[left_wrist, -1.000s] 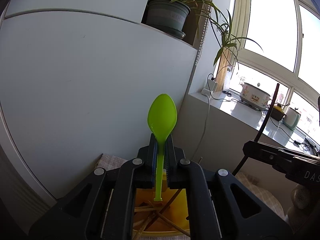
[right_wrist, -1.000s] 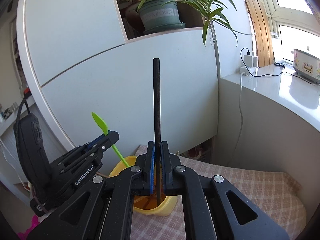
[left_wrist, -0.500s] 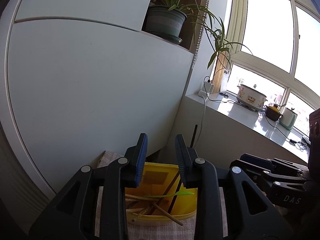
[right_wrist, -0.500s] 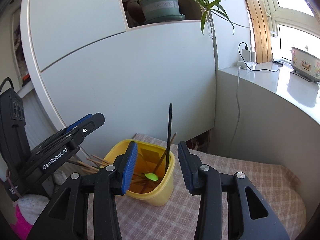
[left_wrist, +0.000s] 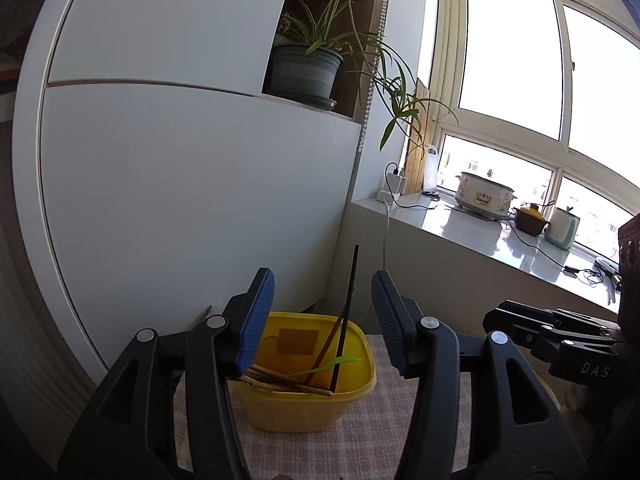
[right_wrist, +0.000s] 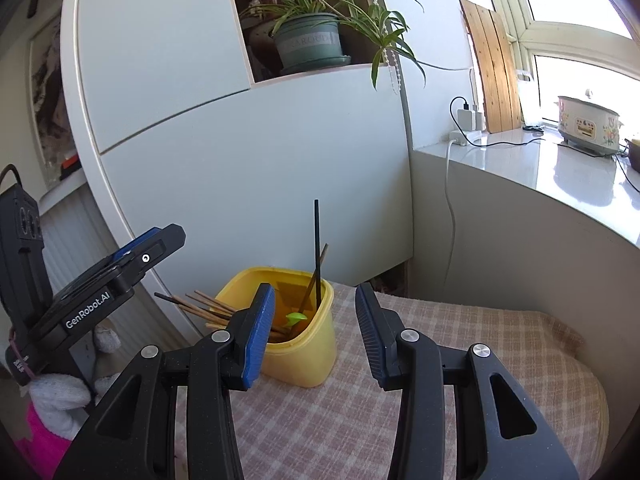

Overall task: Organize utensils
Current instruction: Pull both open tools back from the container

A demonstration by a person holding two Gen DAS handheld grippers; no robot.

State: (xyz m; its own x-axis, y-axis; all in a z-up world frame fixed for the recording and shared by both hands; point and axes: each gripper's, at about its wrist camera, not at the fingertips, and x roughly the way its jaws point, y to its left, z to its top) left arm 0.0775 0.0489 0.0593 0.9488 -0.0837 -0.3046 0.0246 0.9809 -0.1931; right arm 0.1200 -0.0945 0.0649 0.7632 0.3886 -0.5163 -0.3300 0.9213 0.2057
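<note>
Both the left tongs (left_wrist: 322, 316) and the right tongs (right_wrist: 315, 330) stand apart, empty, the left having just widened. The thin black chopstick (right_wrist: 317, 254) and green plastic spoon (right_wrist: 295, 317) sit in the yellow plastic tub (right_wrist: 308, 360) on the checked-cloth bench (right_wrist: 460, 332).

black tools (left_wrist: 322, 322), blue pads (right_wrist: 260, 334), white glove (right_wrist: 60, 396)

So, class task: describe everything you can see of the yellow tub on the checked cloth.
The yellow tub looks like glossy plastic, with rounded corners and an open top. It stands upright on the checked cloth near the white cabinet. Inside lean a tall black stick, brown chopsticks poking over its rim, and a green spoon.
</note>
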